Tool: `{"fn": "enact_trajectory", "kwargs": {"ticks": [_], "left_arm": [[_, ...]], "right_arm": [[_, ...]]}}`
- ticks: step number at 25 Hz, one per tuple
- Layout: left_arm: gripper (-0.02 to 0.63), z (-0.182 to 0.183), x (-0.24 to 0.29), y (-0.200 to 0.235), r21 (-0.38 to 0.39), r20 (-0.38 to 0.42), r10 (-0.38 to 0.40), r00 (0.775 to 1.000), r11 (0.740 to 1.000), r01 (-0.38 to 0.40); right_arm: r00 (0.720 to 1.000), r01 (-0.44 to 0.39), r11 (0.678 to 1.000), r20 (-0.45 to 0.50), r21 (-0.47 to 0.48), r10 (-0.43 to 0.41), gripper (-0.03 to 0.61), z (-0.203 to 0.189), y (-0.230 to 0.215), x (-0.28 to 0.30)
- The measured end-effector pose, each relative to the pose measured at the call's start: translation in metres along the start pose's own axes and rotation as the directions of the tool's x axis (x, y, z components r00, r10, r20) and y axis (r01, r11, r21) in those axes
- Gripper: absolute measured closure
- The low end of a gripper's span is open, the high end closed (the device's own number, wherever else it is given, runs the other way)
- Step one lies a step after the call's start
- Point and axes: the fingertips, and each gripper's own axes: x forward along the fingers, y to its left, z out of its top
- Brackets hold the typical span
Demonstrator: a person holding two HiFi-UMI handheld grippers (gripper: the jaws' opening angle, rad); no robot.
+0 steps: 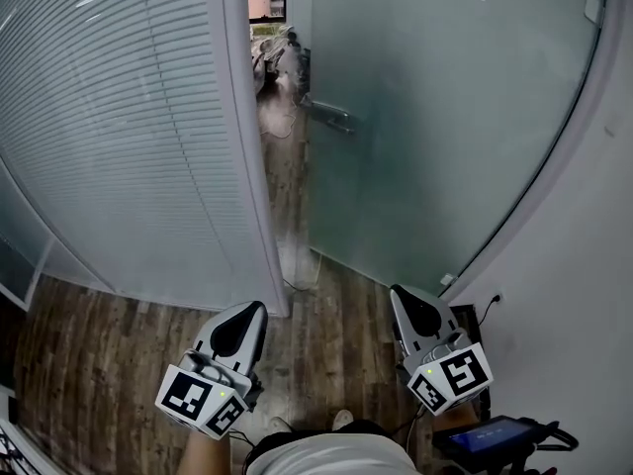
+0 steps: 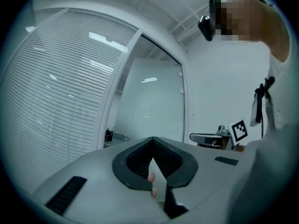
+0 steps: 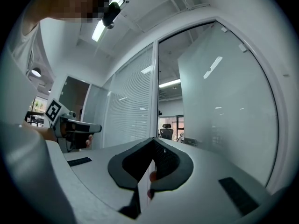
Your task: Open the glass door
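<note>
The frosted glass door (image 1: 435, 117) stands ajar, leaving a narrow gap beside the white frame post (image 1: 247, 137). Its metal handle (image 1: 331, 117) sits on the door's left edge, far ahead of both grippers. My left gripper (image 1: 255, 310) is low in the head view, below the post, with its jaws shut and nothing between them. My right gripper (image 1: 398, 293) is beside it, below the door's lower edge, also shut and empty. In the left gripper view, the shut jaws (image 2: 153, 141) point level at the door (image 2: 149, 106). The right gripper view shows shut jaws (image 3: 153, 141) before the door (image 3: 224, 111) and handle (image 3: 189, 142).
A glass wall with white blinds (image 1: 119, 127) fills the left. A white wall (image 1: 584, 295) with a socket (image 1: 495, 297) closes the right. An office chair (image 1: 277, 52) shows through the gap. The floor (image 1: 99, 364) is dark wood. A dark device (image 1: 490, 435) hangs at lower right.
</note>
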Motion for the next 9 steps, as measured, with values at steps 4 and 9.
{"fn": "enact_trajectory", "kwargs": {"ticks": [4, 9], "left_arm": [[0.614, 0.002, -0.009, 0.018, -0.019, 0.002, -0.009, 1.0, 1.0, 0.009], [0.614, 0.0, -0.015, 0.027, -0.026, -0.001, -0.023, 1.0, 0.999, 0.023]], "right_arm": [[1.0, 0.009, 1.0, -0.003, -0.002, -0.009, 0.578, 0.001, 0.013, 0.011], [1.0, 0.017, 1.0, -0.018, -0.001, -0.017, 0.578, -0.002, 0.025, 0.017]]}}
